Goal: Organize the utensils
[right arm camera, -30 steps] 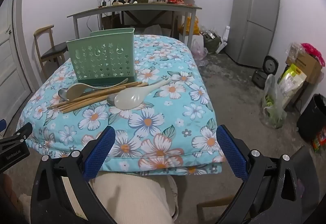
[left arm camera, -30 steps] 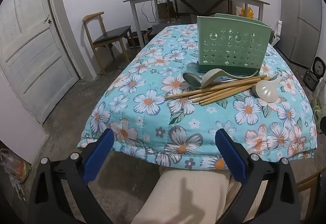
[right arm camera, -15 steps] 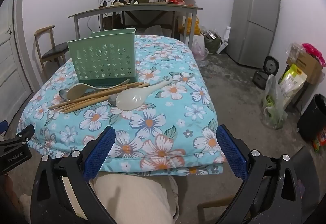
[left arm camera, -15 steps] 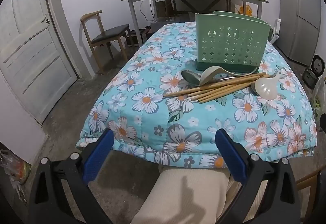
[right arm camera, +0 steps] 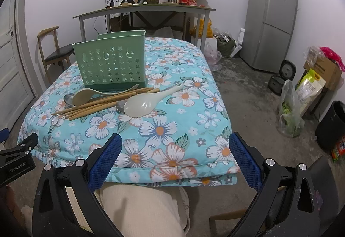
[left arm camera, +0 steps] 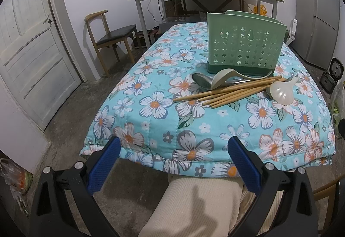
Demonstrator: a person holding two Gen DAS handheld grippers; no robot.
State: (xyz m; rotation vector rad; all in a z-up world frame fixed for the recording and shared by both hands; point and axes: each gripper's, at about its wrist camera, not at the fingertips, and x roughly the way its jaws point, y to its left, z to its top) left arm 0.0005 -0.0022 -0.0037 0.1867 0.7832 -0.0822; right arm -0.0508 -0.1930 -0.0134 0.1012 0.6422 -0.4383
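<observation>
A green perforated utensil holder [left arm camera: 244,47] [right arm camera: 112,64] stands upright on the floral-covered table [left arm camera: 151,129] [right arm camera: 172,129]. In front of it lies a pile: several wooden chopsticks [left arm camera: 228,93] [right arm camera: 101,103], a beige spoon [left arm camera: 224,78] [right arm camera: 86,94], a metal spoon [left arm camera: 200,80] [right arm camera: 69,99] and a pale rice paddle [left arm camera: 282,92] [right arm camera: 144,103]. My left gripper [left arm camera: 172,150] and my right gripper [right arm camera: 175,148] are both open and empty, held off the table's near edge, well short of the pile.
A person's cream-clad leg [left arm camera: 194,204] is below the grippers. A wooden chair [left arm camera: 107,36] and a white door [left arm camera: 32,53] are at the left. A cluttered desk [right arm camera: 146,8] stands behind the table. A fridge [right arm camera: 271,21], bags [right arm camera: 291,111] and a black bin [right arm camera: 332,124] are at the right.
Both grippers have drifted slightly; the table and utensils sit a little lower and closer in view. Nothing on the table has moved.
</observation>
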